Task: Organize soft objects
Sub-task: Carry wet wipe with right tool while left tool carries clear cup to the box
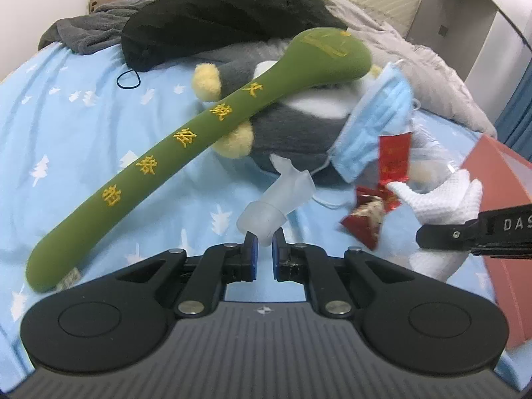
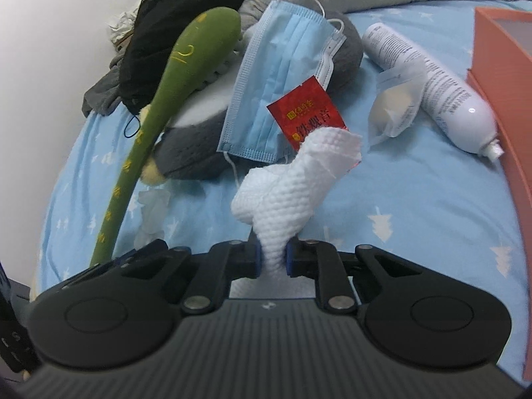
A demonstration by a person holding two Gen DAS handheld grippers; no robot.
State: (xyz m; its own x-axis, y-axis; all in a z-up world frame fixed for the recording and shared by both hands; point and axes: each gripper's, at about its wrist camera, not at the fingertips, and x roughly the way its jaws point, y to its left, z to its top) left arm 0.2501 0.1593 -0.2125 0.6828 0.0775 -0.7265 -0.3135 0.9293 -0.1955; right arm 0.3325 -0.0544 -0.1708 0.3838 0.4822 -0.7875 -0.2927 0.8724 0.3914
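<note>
Right now both tongs are holding something soft above the blue bed sheet (image 1: 83,126) with little white trees on it. The left tongs (image 1: 265,249) are almost shut and pinch the bottom of a cloudy see-through plastic glove (image 1: 277,199), which sticks up toward 12 o'clock from the tips. The right tongs (image 2: 273,259) are squeezed tight on a bumpy white cloth wipe (image 2: 292,196), and the wipe twists up toward 1 o'clock. In the left view, that same wipe shows at 3 o'clock, with the other black tool beside it. A long green plush stick (image 1: 159,153) with yellow stitched letters leans from 8 o'clock up to 1 o'clock, resting on a gray plush toy (image 1: 292,126) with yellow fuzzy feet. A blue face mask (image 2: 279,83) leans on the gray toy, and a red packet (image 2: 307,109) shows just in front of the mask. In the right view, a white tube bottle (image 2: 432,79) lies at 2 o'clock, touching a small clear bag (image 2: 395,106) with something pale inside. An orange box (image 2: 505,99) stands at 3 o'clock. Dark clothes (image 1: 212,10) are piled at 12 o'clock.
</note>
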